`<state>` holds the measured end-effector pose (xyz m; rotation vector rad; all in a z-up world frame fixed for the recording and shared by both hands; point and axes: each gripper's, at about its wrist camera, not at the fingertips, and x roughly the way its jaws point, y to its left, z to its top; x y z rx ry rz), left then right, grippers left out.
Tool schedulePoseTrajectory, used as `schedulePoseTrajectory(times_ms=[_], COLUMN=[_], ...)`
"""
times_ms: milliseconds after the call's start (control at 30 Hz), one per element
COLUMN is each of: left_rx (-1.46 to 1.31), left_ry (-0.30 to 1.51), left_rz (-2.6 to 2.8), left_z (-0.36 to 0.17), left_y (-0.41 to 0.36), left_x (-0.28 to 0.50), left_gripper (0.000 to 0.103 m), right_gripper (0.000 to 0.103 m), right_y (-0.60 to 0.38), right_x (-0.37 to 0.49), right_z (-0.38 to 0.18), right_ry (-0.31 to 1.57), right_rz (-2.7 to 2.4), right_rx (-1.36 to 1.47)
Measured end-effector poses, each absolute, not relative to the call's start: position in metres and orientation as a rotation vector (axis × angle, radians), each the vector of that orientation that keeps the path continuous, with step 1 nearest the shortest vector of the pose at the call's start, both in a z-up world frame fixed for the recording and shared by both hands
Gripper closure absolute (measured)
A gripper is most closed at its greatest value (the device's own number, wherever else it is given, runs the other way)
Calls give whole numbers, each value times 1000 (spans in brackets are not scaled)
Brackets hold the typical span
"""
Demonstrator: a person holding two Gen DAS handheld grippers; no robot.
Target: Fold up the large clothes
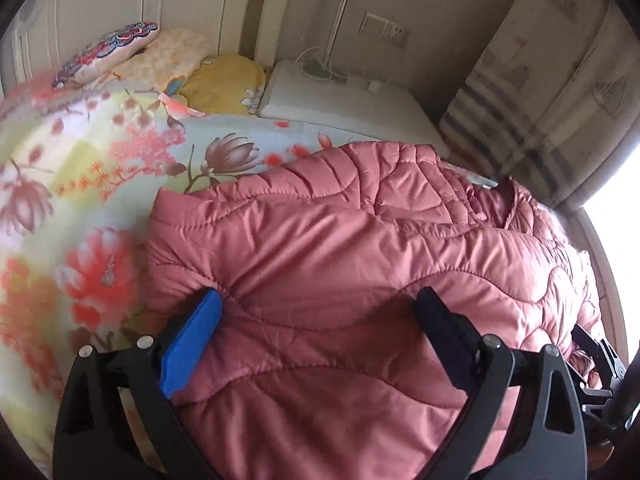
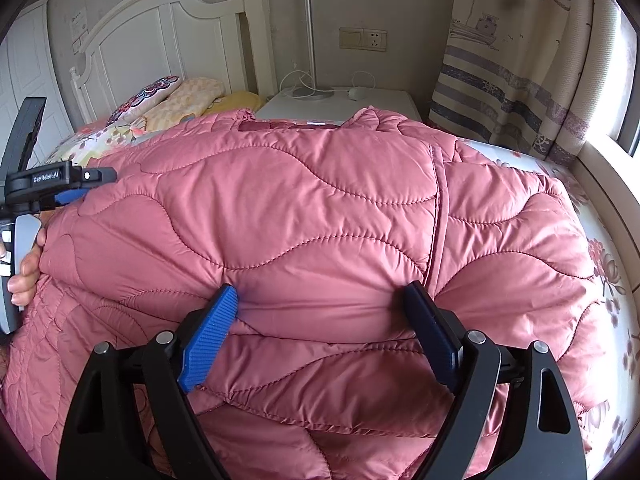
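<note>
A pink quilted puffer jacket [image 2: 304,216] lies flat on the floral-sheeted bed [image 1: 80,152], its long axis running from the foot toward the white headboard [image 2: 160,36], collar nearest the headboard edge. The left gripper [image 1: 316,300] and the right gripper [image 2: 320,292] both stand spread wide over the padding, clamping nothing. No containers are visible.

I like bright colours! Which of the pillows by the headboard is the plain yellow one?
The plain yellow pillow is the one lying nearest the white bedside table. The embroidered flower pillow sits farthest from it, and the peach checked pillow lies between.
</note>
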<state>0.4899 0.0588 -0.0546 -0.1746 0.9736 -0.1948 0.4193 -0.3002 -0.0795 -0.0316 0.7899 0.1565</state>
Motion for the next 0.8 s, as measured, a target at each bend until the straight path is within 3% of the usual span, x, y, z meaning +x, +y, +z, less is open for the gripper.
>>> schedulePoseTrajectory(times_ms=[167,333,400,567,700,800], left_rx=[-314,-243,-175,-60,-65,73], left_ry=[896,1040,1007,910,798,840], left_rz=[-221,-130,-124,-62,-233,-253], left_z=[-12,-51,-59,-36,11,1], left_y=[81,78,69,45,-6,-67], left_x=[505,539,537,517,484,482], left_gripper=[6,7,3,5,3,2], right_gripper=[19,19,19,19,18,18], right_y=[-303,-303,-304,-304,-303,-303], right_x=[420,420,420,420,420,420], right_z=[-80,-80,-80,-80,-80,-80], right_ry=[792,793,793,793,794,793], right_rz=[170,173,177,178,178,178], right_rx=[-13,-11,-8,-6,-6,-5])
